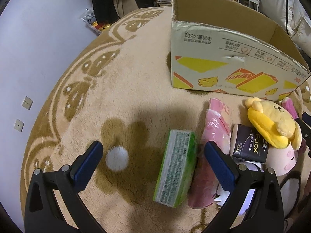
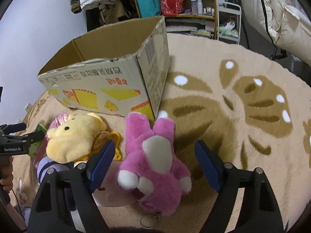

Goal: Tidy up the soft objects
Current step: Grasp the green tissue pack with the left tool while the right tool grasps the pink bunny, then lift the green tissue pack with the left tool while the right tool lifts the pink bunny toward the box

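— Toward the left edge of the rug (image 1: 136,81), what do we have under us?

— We hold the left gripper (image 1: 153,157) with its jaws wide apart and nothing between the pads. A small white pom-pom (image 1: 117,159) lies just beside the left finger, and the green packet (image 1: 176,169) lies inside the gap, nearer the right finger. Its long axis runs roughly along the fingers, away from us, so the jaws would close across its narrow width.

— And further right?

— A pink bag (image 1: 212,134) touches the packet's right side, then a dark tissue pack (image 1: 250,143), with the yellow plush (image 1: 272,122) lying partly over it. Behind them all stands the open cardboard box (image 1: 229,62), where we judge the soft things should go.

— What about our other hand?

— We hold the right gripper (image 2: 153,165) just as wide apart, gripping nothing. The pink plush (image 2: 155,161) lies on the rug between its fingers, closer to the left one, long axis pointing from us toward the box corner.

— Which goes first, then?

— Our guess is the pink plush: the right gripper is already astride it and the box stands just beyond its ears. The jaws would squeeze across its body, not along it. The left gripper is the nearer one for the packet.
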Motion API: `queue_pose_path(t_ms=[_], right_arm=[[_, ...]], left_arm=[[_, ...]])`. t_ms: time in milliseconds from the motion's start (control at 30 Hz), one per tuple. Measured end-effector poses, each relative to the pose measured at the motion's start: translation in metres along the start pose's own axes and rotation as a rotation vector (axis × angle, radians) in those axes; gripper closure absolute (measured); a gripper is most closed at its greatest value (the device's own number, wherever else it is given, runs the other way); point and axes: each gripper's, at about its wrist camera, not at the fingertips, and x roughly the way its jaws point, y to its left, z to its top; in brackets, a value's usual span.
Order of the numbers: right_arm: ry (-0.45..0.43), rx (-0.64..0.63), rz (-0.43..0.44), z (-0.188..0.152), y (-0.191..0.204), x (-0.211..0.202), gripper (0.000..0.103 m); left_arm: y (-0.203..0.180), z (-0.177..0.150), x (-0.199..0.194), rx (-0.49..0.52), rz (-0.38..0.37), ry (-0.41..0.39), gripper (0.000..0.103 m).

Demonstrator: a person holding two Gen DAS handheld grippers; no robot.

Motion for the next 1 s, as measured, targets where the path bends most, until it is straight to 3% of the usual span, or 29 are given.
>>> queue_pose_path(t_ms=[100,167,233,333,700,1000], right_arm=[[0.038,0.025,0.019,-0.001,-0.002,0.005,0.027],[0.047,0.023,0.023,-0.003,-0.002,0.006,0.028],[0.056,0.024,0.03,-0.004,-0.002,0.008,0.032],[0.07,0.035,0.05,-0.004,-0.004,0.009,0.039],[0.053,0.024,0.051,-0.001,-0.004,0.004,0.05],[0.05,0.032,0.061,0.002,-0.006,0.003,0.053]], left_arm=[[-0.001,-0.001,0.001,0.002,-0.02,0.014,0.001],[-0.001,-0.002,0.003,0.002,-0.035,0.024,0.01],[-0.002,-0.003,0.006,-0.005,-0.061,0.044,0.03],[0.001,-0.004,0.011,-0.027,-0.092,0.077,0.048],[0.001,-0.009,0.008,-0.032,-0.072,0.073,0.049],[0.008,-0.008,-0.001,-0.053,-0.034,0.037,0.049]])
